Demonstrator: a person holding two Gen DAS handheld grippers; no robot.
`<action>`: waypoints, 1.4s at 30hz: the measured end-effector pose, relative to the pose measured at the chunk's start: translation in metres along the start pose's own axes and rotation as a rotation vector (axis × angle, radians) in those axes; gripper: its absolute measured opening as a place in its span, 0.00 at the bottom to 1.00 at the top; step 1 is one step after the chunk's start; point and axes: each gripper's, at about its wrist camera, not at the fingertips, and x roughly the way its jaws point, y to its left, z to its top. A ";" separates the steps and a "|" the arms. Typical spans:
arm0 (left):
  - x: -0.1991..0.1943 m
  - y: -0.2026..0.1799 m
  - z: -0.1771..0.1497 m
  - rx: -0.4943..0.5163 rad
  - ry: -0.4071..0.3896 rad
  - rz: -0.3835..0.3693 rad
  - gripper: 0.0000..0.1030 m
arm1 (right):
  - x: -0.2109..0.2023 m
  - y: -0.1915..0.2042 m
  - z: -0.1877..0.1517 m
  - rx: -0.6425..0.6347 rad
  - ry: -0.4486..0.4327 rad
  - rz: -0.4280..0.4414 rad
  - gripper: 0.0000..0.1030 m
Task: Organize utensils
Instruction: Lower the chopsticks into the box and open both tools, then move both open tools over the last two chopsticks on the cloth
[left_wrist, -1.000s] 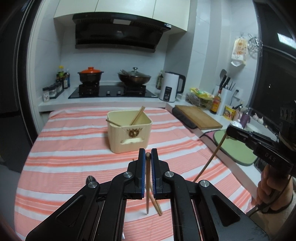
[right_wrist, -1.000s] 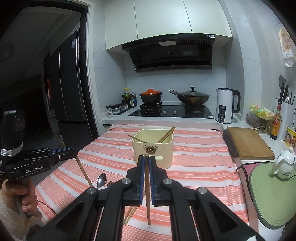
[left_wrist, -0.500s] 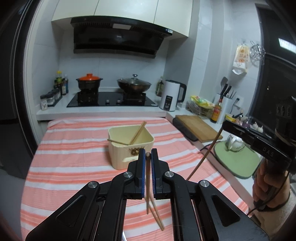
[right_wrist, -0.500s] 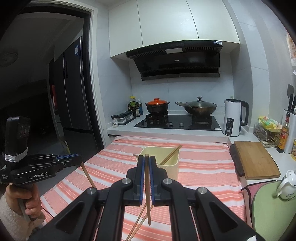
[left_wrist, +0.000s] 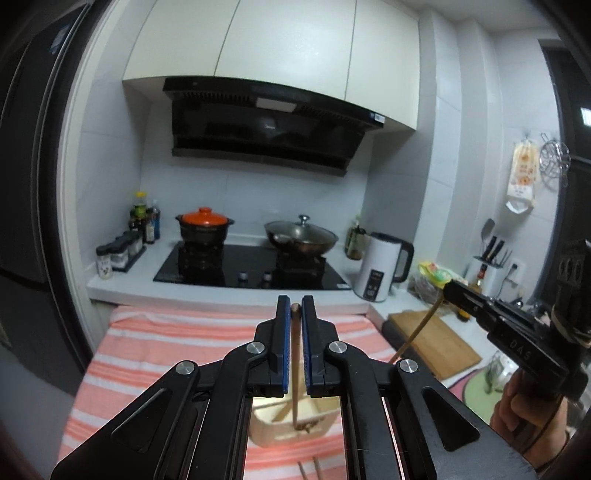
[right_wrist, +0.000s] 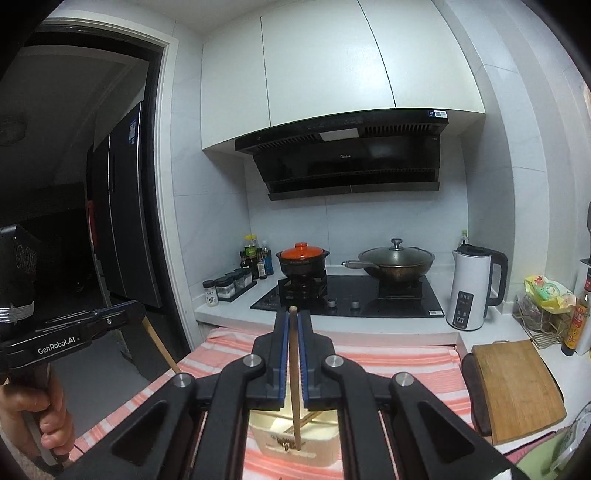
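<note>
1. Chopsticks were held one per gripper: the left gripper (left_wrist: 294, 308) was clamped on a chopstick (left_wrist: 295, 365), the right gripper (right_wrist: 291, 319) on another chopstick (right_wrist: 294, 380).
2. Both were seen hanging at lower centre, tips over the cream utensil box (left_wrist: 266, 430), where chopsticks already leaned.
3. Compared with a second earlier, both grippers had been lifted and carried forward; the box had dropped from mid-frame to the bottom edge.
4. Drop-in was judged next.
5. Loose chopsticks (left_wrist: 308, 469) were left on the striped cloth (left_wrist: 155, 354).
</note>
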 end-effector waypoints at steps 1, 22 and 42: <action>0.010 0.001 0.000 -0.002 0.005 0.004 0.03 | 0.011 -0.002 0.000 -0.001 0.008 -0.003 0.05; 0.114 0.031 -0.085 -0.090 0.382 -0.049 0.80 | 0.136 -0.028 -0.078 0.085 0.356 0.104 0.69; -0.053 -0.004 -0.302 -0.105 0.535 0.002 0.89 | -0.065 -0.002 -0.299 0.056 0.572 -0.057 0.69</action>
